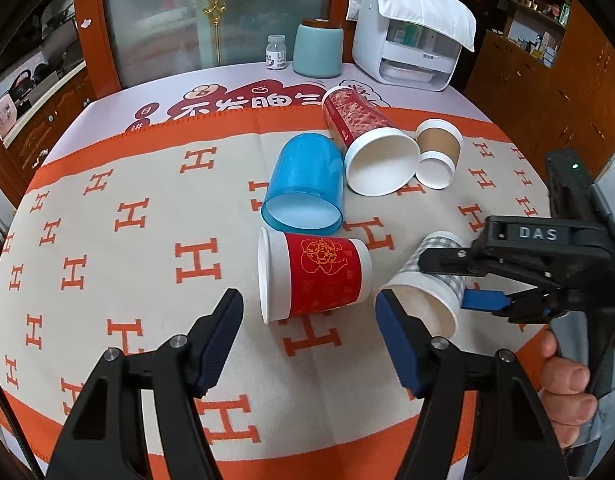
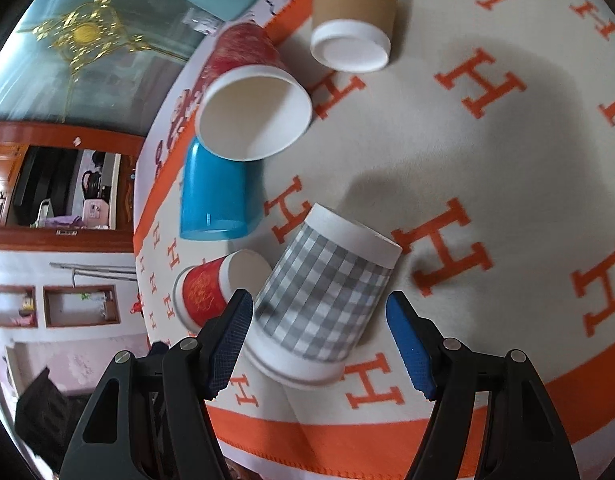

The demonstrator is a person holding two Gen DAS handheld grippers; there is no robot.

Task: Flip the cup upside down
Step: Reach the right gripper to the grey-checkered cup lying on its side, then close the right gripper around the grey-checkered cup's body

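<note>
A grey-checked paper cup (image 2: 323, 300) lies on its side on the cloth, between the open fingers of my right gripper (image 2: 319, 340); neither pad clearly touches it. In the left wrist view the same cup (image 1: 427, 280) shows with my right gripper (image 1: 463, 280) around it, one finger above and one blue pad below. My left gripper (image 1: 309, 340) is open and empty, hovering just in front of a red and white cup (image 1: 313, 276) lying on its side. That red cup also shows in the right wrist view (image 2: 211, 292).
A blue plastic cup (image 1: 305, 188), a tall red patterned cup (image 1: 367, 144) and a brown-sleeved cup (image 1: 437, 152) stand or lie further back. A teal jar (image 1: 317, 50), a small bottle (image 1: 276, 53) and a white appliance (image 1: 411, 32) stand at the table's far edge.
</note>
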